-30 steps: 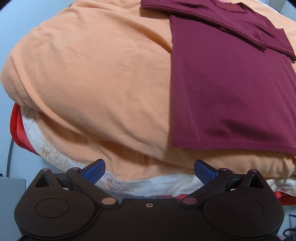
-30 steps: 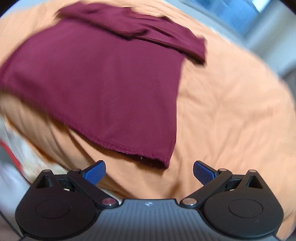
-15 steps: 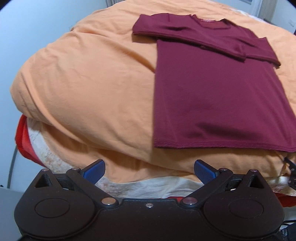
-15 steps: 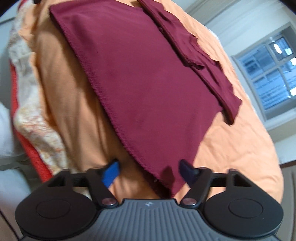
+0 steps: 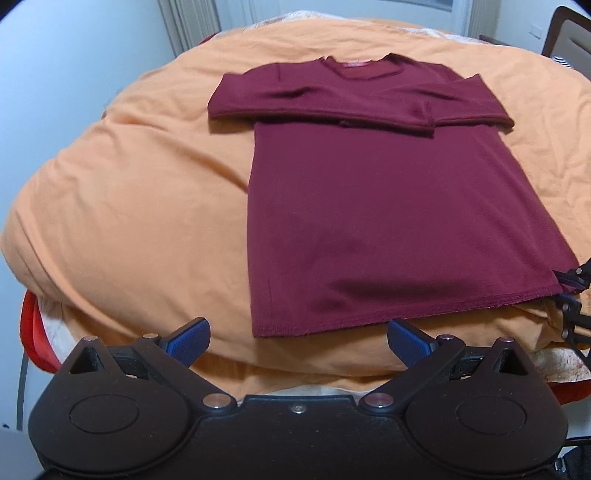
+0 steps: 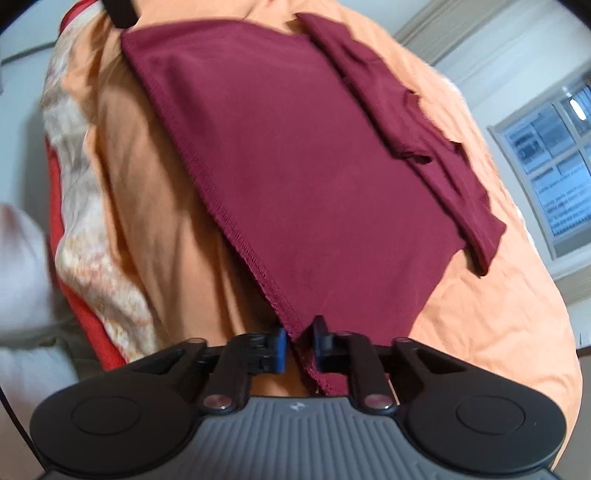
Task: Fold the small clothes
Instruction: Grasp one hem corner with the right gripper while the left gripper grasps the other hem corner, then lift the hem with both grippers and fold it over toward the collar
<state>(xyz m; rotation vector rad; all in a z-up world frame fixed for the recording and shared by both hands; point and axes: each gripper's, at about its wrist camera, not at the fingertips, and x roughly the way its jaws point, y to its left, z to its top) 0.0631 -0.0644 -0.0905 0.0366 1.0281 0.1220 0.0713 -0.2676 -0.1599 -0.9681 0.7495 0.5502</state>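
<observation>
A maroon long-sleeved shirt lies flat on an orange duvet, neckline away from me, both sleeves folded across the chest. My left gripper hovers open just short of the hem's near left corner, with nothing between its blue pads. In the right wrist view the same shirt fills the middle, and my right gripper is shut on the hem's right corner, the cloth pinched between its pads. That gripper also shows at the right edge of the left wrist view as a dark linkage at the shirt corner.
The duvet drapes over a patterned white sheet and a red mattress edge near me. A window sits off to the right, and a chair back stands behind the bed. White walls surround the bed.
My right gripper came down onto the hem's right corner and closed on it. The left gripper pulled back and rose, bringing the whole shirt into view, and stayed open.
</observation>
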